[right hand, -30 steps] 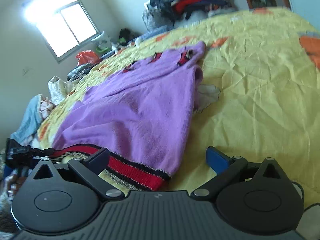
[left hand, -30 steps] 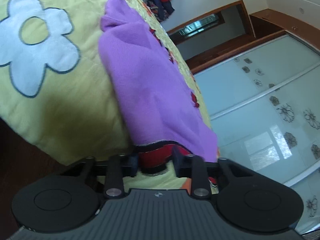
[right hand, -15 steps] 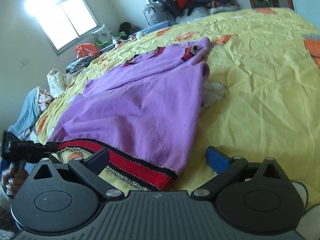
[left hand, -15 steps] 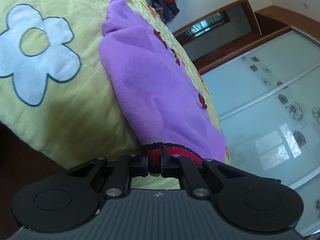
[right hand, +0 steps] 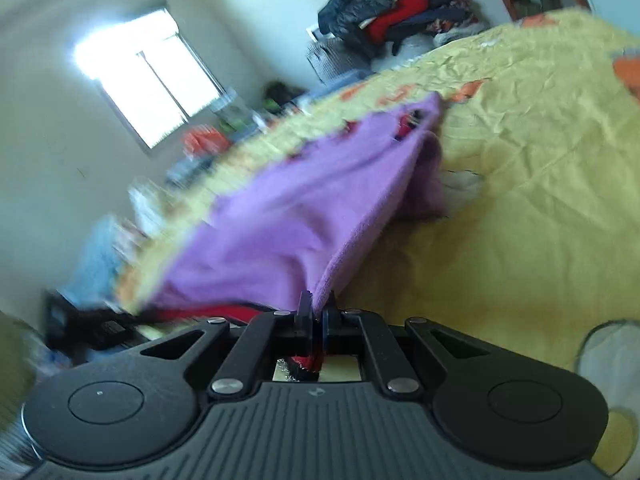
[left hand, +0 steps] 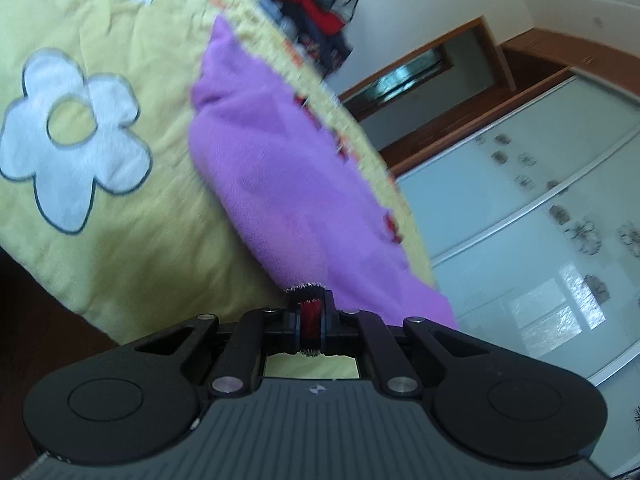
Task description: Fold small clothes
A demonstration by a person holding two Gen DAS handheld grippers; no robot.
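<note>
A small purple sweater (left hand: 288, 184) with a red and black hem lies lengthwise on a yellow bedspread (left hand: 120, 240). My left gripper (left hand: 311, 322) is shut on one corner of the red hem, which bunches between its pads. In the right wrist view the same purple sweater (right hand: 304, 208) rises off the bedspread (right hand: 520, 200) at its near end. My right gripper (right hand: 318, 320) is shut on the other hem corner, with purple and red cloth pinched between the pads. The far neck end still rests on the bed.
A pile of dark and red clothes (right hand: 396, 20) sits beyond the bed's far end. A bright window (right hand: 148, 76) and clutter lie to the left. Glass wardrobe doors (left hand: 540, 220) stand to the right of the bed. A white flower patch (left hand: 72, 136) marks the bedspread.
My right gripper went from wide open around the hem to shut on it, and the sweater's near end has lifted. My left gripper closed fully on the hem and rose a little.
</note>
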